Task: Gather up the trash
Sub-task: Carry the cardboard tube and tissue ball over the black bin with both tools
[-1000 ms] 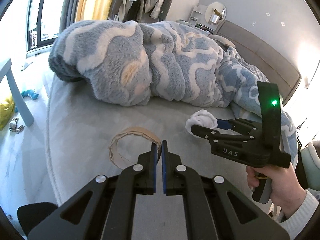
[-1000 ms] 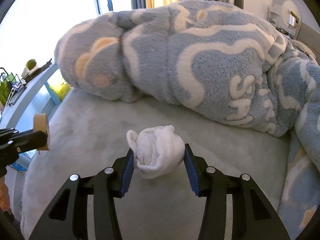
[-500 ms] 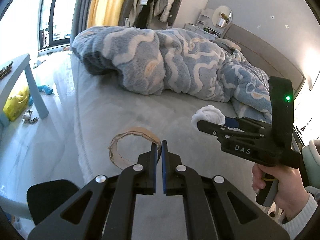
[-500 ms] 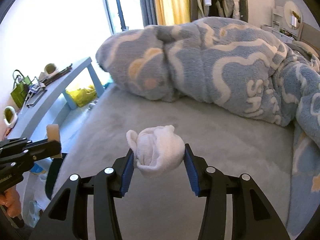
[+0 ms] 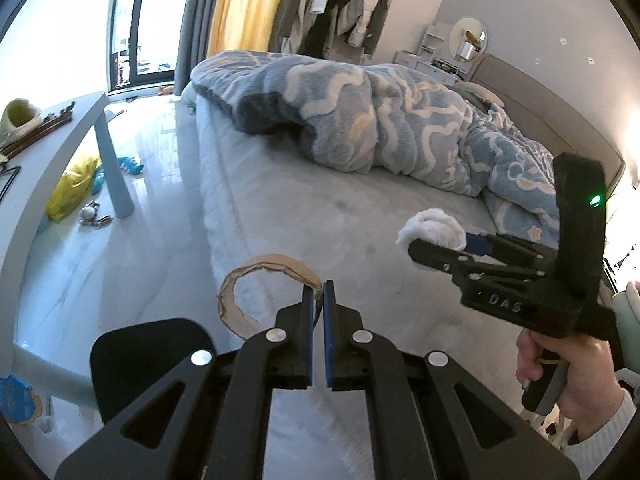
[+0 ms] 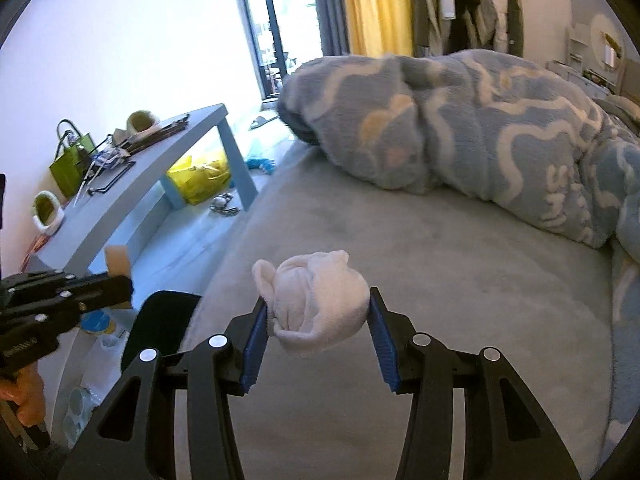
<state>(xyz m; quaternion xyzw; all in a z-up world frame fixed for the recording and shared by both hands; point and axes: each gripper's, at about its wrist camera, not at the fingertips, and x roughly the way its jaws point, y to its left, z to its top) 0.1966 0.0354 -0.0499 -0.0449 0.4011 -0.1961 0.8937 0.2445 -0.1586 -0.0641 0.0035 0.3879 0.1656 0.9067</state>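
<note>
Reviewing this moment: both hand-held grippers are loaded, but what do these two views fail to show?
- Black object: left wrist view, lower part hidden behind the left hand-held gripper; whether it is a bin is unclear.
- Cardboard ring: its near end is hidden between the pads.
- White wad in the right hand-held gripper: tissue or cloth, unclear.
- Clutter on the blue table: too small.

The blanket is pale blue with cream wavy lines and a few peach patches. Below it the bed is plain grey. Left of the bed, the table is light blue, with a yellow bag under it and a green bag on top. Behind the blanket hangs a yellow curtain. The wad is white, the ring brown.
</note>
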